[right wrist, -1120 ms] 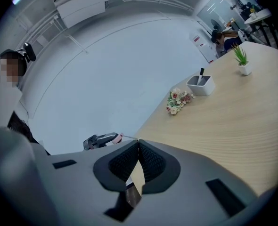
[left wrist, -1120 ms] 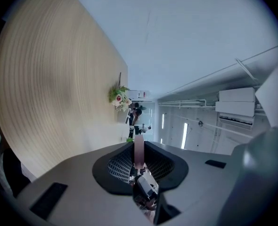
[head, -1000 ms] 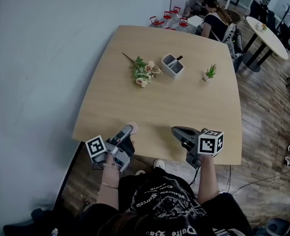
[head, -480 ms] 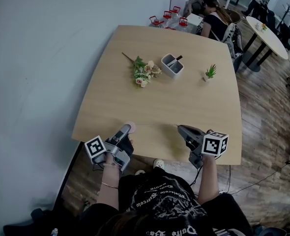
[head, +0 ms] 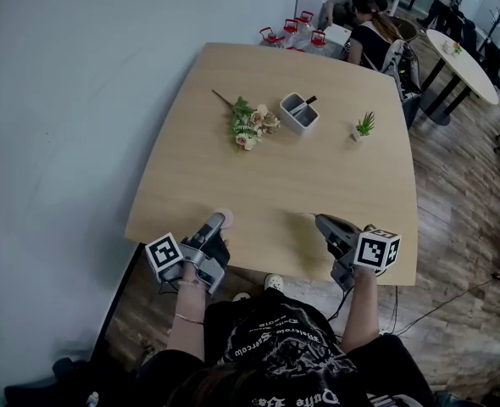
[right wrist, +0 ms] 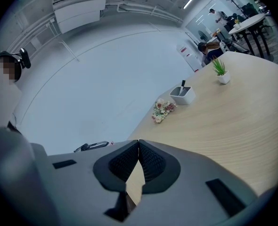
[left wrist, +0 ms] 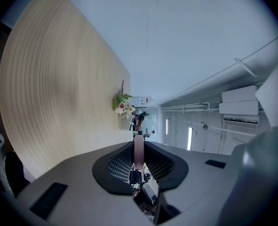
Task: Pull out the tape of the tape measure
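My left gripper (head: 219, 222) rests at the front edge of the wooden table (head: 318, 176), shut on a small round pink tape measure (head: 225, 217). In the left gripper view the tape measure (left wrist: 138, 149) stands edge-on between the pads of the left gripper (left wrist: 138, 161). My right gripper (head: 311, 218) lies to its right over the same edge, with its jaws shut. In the right gripper view the tips of the right gripper (right wrist: 138, 144) meet. No tape shows clearly between the two grippers, and I cannot see whether the right one pinches its end.
A bunch of flowers (head: 250, 126), a grey pen holder (head: 298, 113) and a small potted plant (head: 364, 125) sit further back on the table. Red-lidded jars (head: 288, 34) stand at its far edge. A seated person (head: 373, 36) and another table (head: 462, 58) are behind.
My right gripper has slid to the right along the table's front edge, away from the left one. The left gripper and the tape measure have stayed where they were.
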Action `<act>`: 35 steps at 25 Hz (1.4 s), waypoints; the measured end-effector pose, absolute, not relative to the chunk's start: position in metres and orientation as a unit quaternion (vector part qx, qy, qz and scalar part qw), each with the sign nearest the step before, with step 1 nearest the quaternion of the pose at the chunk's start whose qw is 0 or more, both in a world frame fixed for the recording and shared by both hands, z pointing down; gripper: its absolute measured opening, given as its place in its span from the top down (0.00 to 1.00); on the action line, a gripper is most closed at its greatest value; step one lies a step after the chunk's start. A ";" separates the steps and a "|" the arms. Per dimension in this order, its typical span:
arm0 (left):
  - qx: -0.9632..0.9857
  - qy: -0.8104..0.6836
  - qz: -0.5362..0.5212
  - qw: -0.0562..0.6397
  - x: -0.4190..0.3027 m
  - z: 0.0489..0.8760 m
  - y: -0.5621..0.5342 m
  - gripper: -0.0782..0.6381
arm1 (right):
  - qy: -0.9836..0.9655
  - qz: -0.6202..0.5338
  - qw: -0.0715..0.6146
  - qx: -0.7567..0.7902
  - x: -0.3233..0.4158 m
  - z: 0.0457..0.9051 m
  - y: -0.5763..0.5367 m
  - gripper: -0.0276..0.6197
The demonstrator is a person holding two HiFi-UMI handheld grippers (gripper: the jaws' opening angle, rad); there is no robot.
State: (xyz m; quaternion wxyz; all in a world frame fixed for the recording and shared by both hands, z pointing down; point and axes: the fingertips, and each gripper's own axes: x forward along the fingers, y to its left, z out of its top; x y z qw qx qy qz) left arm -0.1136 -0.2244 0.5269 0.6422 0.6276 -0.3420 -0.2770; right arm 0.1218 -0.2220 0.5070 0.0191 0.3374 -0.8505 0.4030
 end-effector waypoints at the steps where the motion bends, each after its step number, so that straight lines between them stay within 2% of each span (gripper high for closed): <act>1: 0.627 -0.343 -0.276 0.642 -0.114 0.527 -0.224 0.79 | -0.850 0.404 0.020 0.338 0.122 0.507 -0.222 0.93; 10: 0.620 -0.354 -0.284 0.640 -0.118 0.527 -0.224 0.79 | -0.835 0.411 0.034 0.364 0.143 0.511 -0.224 0.93; 21: 0.600 -0.361 -0.318 0.639 -0.126 0.522 -0.228 0.79 | -0.806 0.421 0.009 0.415 0.185 0.506 -0.231 0.93; 35: 0.581 -0.370 -0.294 0.662 -0.119 0.527 -0.231 0.79 | -0.774 0.461 -0.004 0.435 0.196 0.516 -0.233 0.93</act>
